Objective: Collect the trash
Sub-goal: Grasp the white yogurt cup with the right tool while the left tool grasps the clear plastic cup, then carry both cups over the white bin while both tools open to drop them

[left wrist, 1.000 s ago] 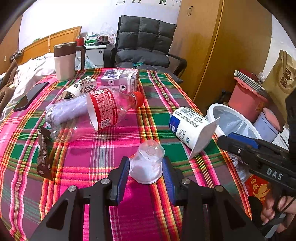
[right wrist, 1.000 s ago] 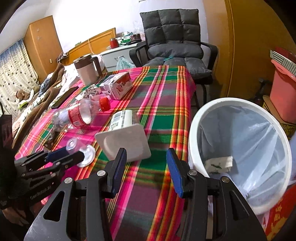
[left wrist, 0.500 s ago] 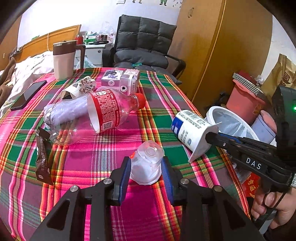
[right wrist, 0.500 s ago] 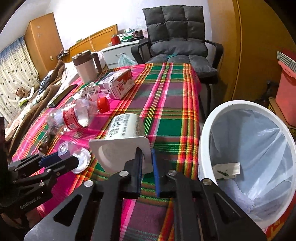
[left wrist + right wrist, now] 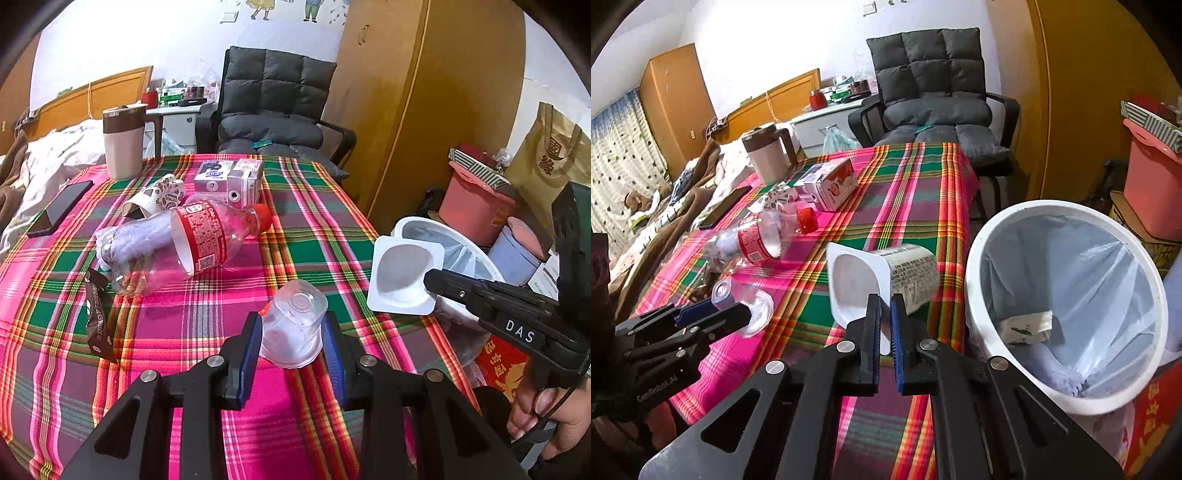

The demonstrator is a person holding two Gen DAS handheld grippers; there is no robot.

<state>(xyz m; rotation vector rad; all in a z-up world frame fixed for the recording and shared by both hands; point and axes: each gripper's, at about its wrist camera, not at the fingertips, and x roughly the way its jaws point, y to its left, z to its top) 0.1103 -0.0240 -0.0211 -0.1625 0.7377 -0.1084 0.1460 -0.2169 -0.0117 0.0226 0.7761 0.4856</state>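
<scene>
My right gripper [image 5: 885,308] is shut on the rim of a white yogurt cup [image 5: 886,280] and holds it above the table's right edge, beside the white lined trash bin [image 5: 1067,306]; the cup also shows in the left wrist view [image 5: 404,278]. My left gripper [image 5: 293,345] is shut on a clear upside-down plastic cup [image 5: 293,325], also visible in the right wrist view [image 5: 742,299]. An empty plastic bottle with a red label [image 5: 181,243], a crumpled paper cup [image 5: 155,197], a milk carton [image 5: 229,179] and a brown wrapper [image 5: 98,317] lie on the plaid tablecloth [image 5: 314,236].
A lidded mug [image 5: 122,142] and a phone [image 5: 61,212] sit at the table's far left. A grey chair [image 5: 273,110] stands behind the table. A pink bucket [image 5: 474,205], bags and boxes crowd the floor right of the bin. A bed lies left.
My right gripper closed on the yogurt cup's rim and lifted it, turning its opening toward the left camera. My left gripper closed on the clear cup.
</scene>
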